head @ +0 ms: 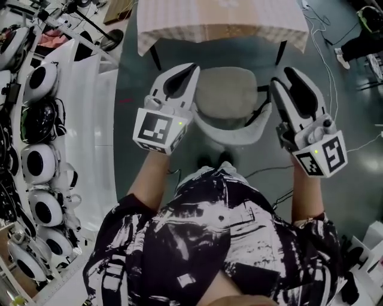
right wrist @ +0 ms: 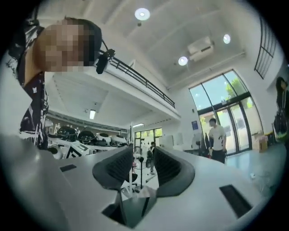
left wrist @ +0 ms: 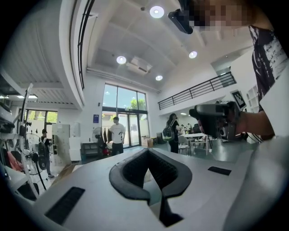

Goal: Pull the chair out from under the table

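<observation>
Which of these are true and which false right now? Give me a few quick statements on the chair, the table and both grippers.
1. The chair has its seat showing out in front of the table. True.
2. The right gripper grips the chair's back. False: its jaws stand apart with nothing between them, off the chair.
3. The left gripper has its jaws wide apart. False: their tips meet, with nothing held.
4. A checked cloth covers the table. True.
5. Both grippers show in the head view. True.
</observation>
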A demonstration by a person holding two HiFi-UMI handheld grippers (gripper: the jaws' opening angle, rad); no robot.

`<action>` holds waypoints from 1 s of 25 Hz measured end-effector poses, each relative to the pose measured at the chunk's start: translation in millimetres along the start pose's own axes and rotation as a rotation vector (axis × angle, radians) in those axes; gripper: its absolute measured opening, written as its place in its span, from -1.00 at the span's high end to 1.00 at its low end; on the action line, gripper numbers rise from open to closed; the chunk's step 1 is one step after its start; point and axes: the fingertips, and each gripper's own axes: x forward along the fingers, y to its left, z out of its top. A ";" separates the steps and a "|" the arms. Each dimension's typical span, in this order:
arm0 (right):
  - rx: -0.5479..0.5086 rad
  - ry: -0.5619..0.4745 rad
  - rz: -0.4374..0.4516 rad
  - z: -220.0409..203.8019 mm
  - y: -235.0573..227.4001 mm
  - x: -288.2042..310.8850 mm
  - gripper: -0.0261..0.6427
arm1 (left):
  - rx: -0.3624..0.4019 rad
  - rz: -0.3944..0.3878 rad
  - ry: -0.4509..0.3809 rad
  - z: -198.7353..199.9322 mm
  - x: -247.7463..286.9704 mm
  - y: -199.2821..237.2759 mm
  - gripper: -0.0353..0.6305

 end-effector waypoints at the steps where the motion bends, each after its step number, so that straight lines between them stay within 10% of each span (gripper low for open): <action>1: -0.030 -0.007 -0.001 5.9 1.1 1.5 0.49 | 0.003 -0.002 -0.005 3.3 1.1 -1.3 0.89; 25: -0.055 -0.044 -0.060 7.1 -6.5 9.9 0.92 | 0.033 -0.004 -0.035 35.7 9.3 -3.9 0.89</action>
